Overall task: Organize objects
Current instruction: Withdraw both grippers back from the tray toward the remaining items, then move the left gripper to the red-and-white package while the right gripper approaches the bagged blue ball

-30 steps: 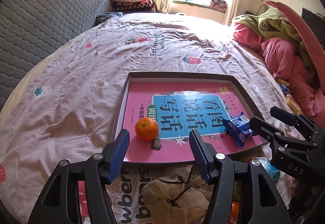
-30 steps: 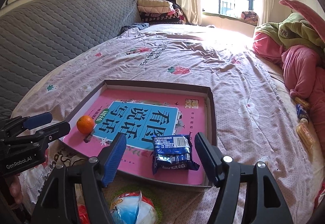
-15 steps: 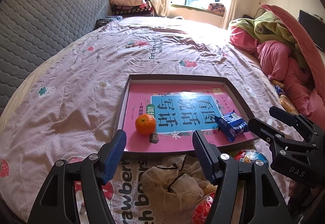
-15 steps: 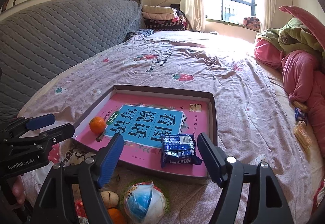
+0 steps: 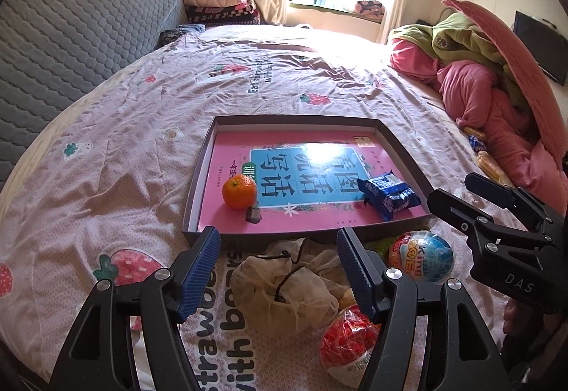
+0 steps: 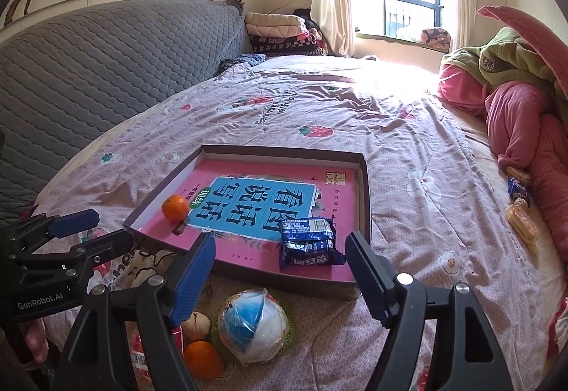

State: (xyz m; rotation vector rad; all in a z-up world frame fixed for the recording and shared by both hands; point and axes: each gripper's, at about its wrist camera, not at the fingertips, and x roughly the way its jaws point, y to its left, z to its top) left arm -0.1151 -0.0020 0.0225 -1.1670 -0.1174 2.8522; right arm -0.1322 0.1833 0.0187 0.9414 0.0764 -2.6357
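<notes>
A shallow brown box tray (image 5: 403, 146) (image 6: 365, 199) lies on the bed with a pink book (image 5: 309, 174) flat inside it. On the book sit an orange (image 5: 239, 191) (image 6: 175, 208) and a blue snack packet (image 5: 388, 194) (image 6: 308, 242). My left gripper (image 5: 278, 242) hangs open before the tray's near edge, over a crumpled mesh bag (image 5: 284, 288), holding nothing. My right gripper (image 6: 280, 242) is open and empty too, above a blue-and-white toy egg (image 6: 252, 325) (image 5: 422, 256). Each gripper shows in the other's view, the right gripper (image 5: 454, 188) and the left gripper (image 6: 99, 229).
A red wrapped egg (image 5: 349, 345), a second orange (image 6: 202, 359) and a walnut (image 6: 196, 325) lie near the bed's front edge. Pink and green bedding (image 5: 479, 78) is heaped on the right, with loose snacks (image 6: 518, 192) beside it. A grey quilted headboard (image 6: 106, 64) runs along the left.
Both grippers have drawn back from the tray and their jaws stand a little wider. The toy eggs, the mesh bag and the second orange have come into view below them.
</notes>
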